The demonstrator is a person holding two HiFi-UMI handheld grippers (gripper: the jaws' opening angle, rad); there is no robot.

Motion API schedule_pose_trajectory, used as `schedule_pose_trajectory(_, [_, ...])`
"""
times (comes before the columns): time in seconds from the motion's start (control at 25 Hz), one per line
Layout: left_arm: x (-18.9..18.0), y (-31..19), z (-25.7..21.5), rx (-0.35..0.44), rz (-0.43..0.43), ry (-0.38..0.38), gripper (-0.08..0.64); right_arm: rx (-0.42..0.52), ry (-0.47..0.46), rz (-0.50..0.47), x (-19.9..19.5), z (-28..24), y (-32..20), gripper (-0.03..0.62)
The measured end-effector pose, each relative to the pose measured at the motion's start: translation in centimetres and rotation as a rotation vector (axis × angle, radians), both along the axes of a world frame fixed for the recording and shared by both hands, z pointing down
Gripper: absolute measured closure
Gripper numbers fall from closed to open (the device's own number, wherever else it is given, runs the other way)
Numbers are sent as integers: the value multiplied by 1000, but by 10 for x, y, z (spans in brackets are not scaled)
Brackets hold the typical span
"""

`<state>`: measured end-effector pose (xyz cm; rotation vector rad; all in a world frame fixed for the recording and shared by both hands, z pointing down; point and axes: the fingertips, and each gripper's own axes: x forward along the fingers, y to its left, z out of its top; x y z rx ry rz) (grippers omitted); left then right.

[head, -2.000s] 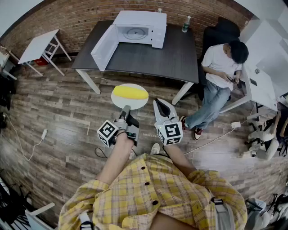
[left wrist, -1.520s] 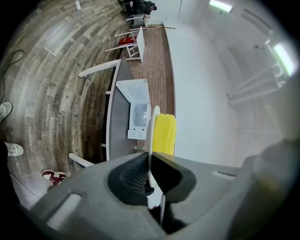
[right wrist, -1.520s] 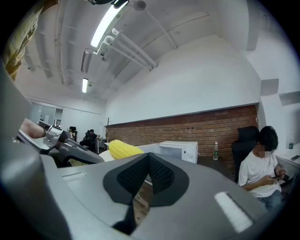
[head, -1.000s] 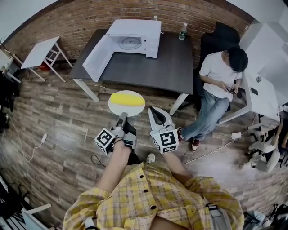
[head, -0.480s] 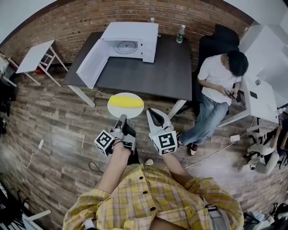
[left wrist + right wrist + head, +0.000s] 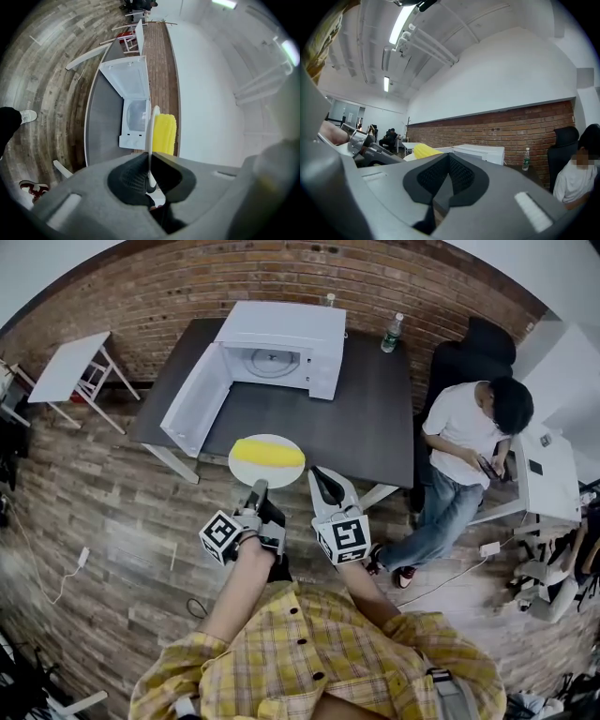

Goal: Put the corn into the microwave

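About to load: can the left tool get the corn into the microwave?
Probably yes: the door of the microwave stands wide open, the table before it is bare, and the left tool, shut on the plate bearing the corn, points that way.

No text, label, brand, number or sign can be read in any view.

**Head view:** from high above the person's yellow checked shirt, facing steeply down and forward to the dark grey table and the white microwave oven, at middle range.

**Left gripper view:** rolled onto its side, looking along the left gripper, with the white round plate edge-on close to the lens.

**Right gripper view:** level, looking along the right gripper toward the red brick wall.

All three views share the oven, the yellow corn cob and the wall.
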<state>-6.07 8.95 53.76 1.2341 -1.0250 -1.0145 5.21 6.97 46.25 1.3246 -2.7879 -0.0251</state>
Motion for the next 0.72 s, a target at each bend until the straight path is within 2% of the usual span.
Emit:
schedule_pose_trajectory(0.24, [-29, -69, -3, -27, 34, -6, 541, -12, 7, 23, -28, -8, -67, 588])
schedule_pose_trajectory(0.44, [-47, -123, -13, -21, 67, 10, 541, -25, 15, 59, -47, -11, -115, 588])
schedule_pose_trajectory(0.72, [-67, -182, -13, -30, 127, 7, 541, -46, 13, 112, -67, -13, -173, 588])
